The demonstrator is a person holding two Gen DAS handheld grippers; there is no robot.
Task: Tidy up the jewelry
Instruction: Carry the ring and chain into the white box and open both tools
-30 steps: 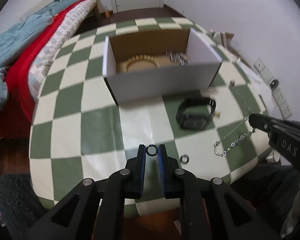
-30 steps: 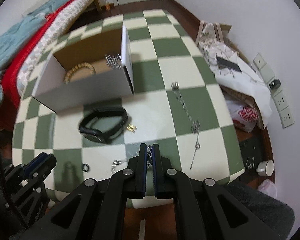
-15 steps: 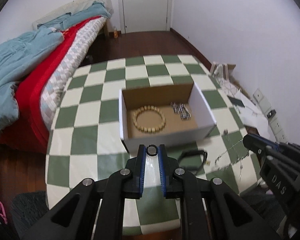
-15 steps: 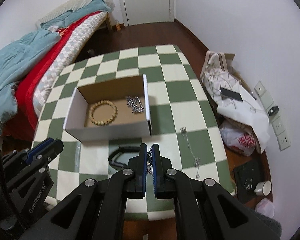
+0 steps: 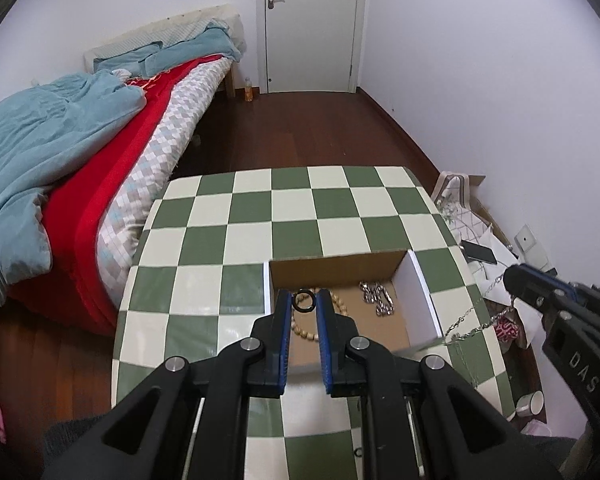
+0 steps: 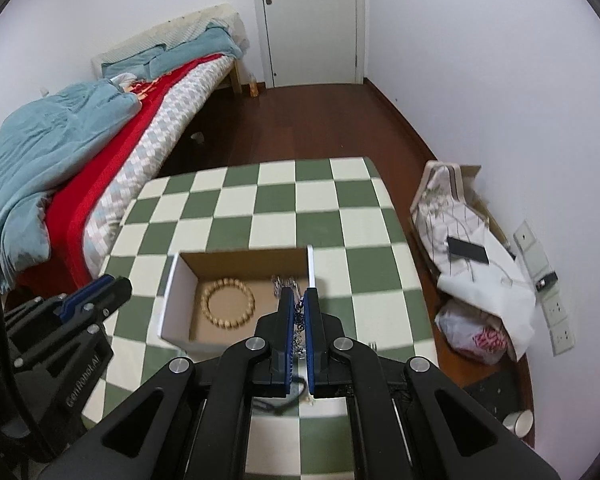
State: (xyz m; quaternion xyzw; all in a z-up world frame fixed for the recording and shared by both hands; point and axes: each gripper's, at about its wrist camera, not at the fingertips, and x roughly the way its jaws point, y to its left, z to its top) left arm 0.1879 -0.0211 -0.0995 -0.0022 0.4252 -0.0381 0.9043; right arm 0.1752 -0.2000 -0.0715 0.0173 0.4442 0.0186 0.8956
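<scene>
My left gripper [image 5: 303,304] is shut on a small black ring [image 5: 303,301] and holds it high over the open cardboard box [image 5: 424,296]. The box holds a wooden bead bracelet [image 6: 228,300] and a silver chain pile [image 5: 376,298]. My right gripper [image 6: 299,304] is shut on a silver chain necklace [image 5: 466,320], which dangles from its tips above the box's right side. In the right wrist view the chain [image 6: 299,332] hangs between the fingers. The black watch band is mostly hidden below my right gripper.
The box stands on a green and white checked table [image 5: 260,216]. A bed with red and blue covers [image 5: 80,152] is to the left. Bags, papers and a phone [image 6: 468,250] lie on the floor at the right, by the wall. A door [image 5: 312,24] is at the far end.
Both grippers have risen well above the table with their items and moved forward over the box. The table and box now look smaller and lower in both views.
</scene>
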